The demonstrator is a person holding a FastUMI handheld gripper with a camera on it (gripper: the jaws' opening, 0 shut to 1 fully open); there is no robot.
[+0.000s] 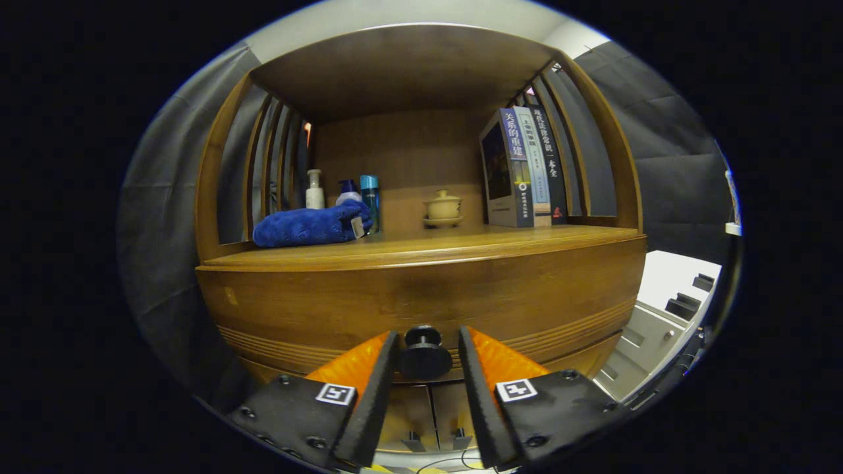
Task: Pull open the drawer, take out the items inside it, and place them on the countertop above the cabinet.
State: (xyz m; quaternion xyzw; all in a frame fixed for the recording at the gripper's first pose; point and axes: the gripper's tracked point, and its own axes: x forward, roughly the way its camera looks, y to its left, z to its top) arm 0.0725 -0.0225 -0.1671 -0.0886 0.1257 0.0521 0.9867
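A wooden drawer front (316,309) sits just below the countertop (421,250) of the cabinet, and the inside of the drawer is hidden. Its dark round knob (424,355) lies between the two fingers of my gripper (428,336). The fingers stand close on either side of the knob, with a thin strip of wood showing between the knob and the right finger. The gripper is open around the knob.
On the countertop lie a folded blue towel (306,226), a pump bottle (315,191), a blue bottle (370,197) and a small lidded ceramic cup (442,209). Several books (523,168) stand at the right. Lower cabinet doors (428,415) show under the drawer. A white unit (658,322) stands to the right.
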